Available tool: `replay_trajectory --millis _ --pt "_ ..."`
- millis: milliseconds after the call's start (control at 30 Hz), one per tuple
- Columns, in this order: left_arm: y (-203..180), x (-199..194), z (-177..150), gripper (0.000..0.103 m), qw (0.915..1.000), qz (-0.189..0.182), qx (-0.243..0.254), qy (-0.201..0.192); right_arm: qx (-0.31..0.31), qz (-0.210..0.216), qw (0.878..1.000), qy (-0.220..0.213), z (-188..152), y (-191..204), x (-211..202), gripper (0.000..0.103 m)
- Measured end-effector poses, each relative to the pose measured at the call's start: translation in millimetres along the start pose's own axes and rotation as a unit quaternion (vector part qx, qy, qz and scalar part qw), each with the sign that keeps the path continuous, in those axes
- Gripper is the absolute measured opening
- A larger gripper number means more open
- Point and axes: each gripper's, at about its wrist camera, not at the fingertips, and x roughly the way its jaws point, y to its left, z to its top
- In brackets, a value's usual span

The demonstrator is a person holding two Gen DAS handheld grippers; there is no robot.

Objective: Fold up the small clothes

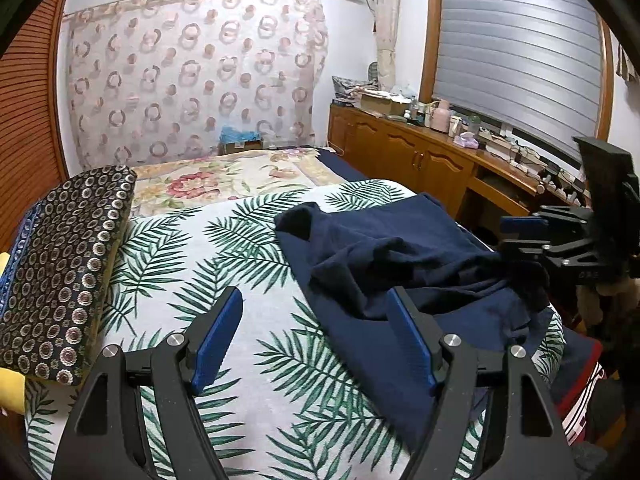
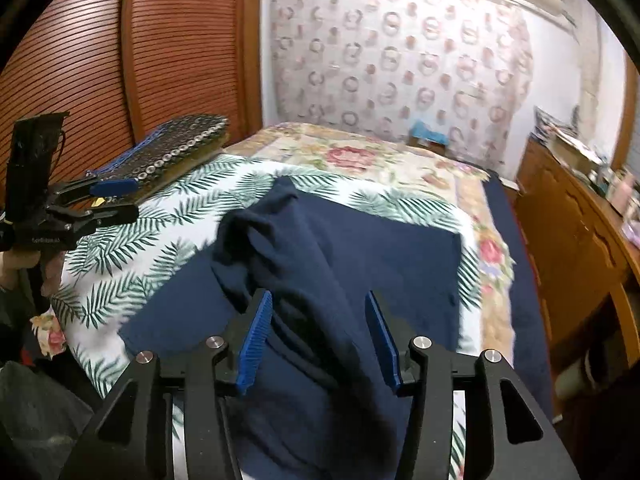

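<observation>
The dark navy knit garment (image 1: 404,280) lies rumpled at centre-right on the palm-leaf printed bedspread (image 1: 224,264), apparently released mid-fold. The left gripper (image 1: 316,344) hovers wide, empty; the right gripper (image 2: 318,340) stands parted, fabric between its unpressing pads.

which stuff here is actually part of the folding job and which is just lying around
Part of the job:
- navy garment, rumpled on the palm-leaf cover
- left tool, open, empty
- right tool, open, garment between its pads

Just lying about:
- patterned cushion
- floral bedspread
- clutter on the wooden cabinet
</observation>
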Motion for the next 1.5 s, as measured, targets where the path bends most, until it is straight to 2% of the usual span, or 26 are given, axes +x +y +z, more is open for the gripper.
replay_trajectory --millis 133,467,533,733,933,967,1000,1033,1067,1133,1200,1367,1500 --pt "8 -4 -2 0.075 1.0 0.007 -0.006 0.001 -0.003 0.04 0.999 0.004 25 8 32 0.05" --pt "29 -7 -19 0.075 0.9995 0.024 -0.016 0.011 -0.026 0.072 0.996 0.048 65 28 113 0.051" --pt "30 -6 -22 0.075 0.9994 0.024 -0.018 0.015 -0.029 0.079 0.994 0.065 66 34 124 0.055" --pt "30 -2 -33 0.075 0.9992 0.021 -0.019 0.028 -0.051 0.08 0.99 0.105 68 52 153 0.057" --pt "30 0 -38 0.075 0.9991 0.016 -0.021 0.032 -0.074 0.055 0.988 0.127 67 61 175 0.057" --pt "29 0 -38 0.075 0.9992 0.015 -0.021 0.032 -0.077 0.052 0.987 0.13 67 60 178 0.053" --pt "28 -1 -37 0.075 0.9992 0.014 -0.02 0.032 -0.077 0.051 0.987 0.13 66 58 178 0.046" --pt "27 -1 -37 0.075 0.9992 0.013 -0.019 0.031 -0.079 0.052 0.987 0.128 66 59 178 0.027" --pt "26 -2 -37 0.075 0.9993 0.013 -0.018 0.031 -0.081 0.055 0.987 0.128 65 58 177 0.018" --pt "24 -1 -37 0.075 0.9993 0.01 -0.017 0.031 -0.084 0.062 0.988 0.117 68 54 165 0.012" --pt "23 0 -37 0.075 0.9993 0.008 -0.015 0.032 -0.085 0.061 0.99 0.098 73 47 150 0.01" --pt "18 1 -36 0.075 0.9994 0.001 -0.011 0.034 -0.073 0.019 0.996 0.056 93 17 117 0.01" --pt "15 1 -35 0.075 0.9994 -0.001 -0.009 0.034 -0.065 -0.03 0.996 0.051 104 -14 110 0.01"
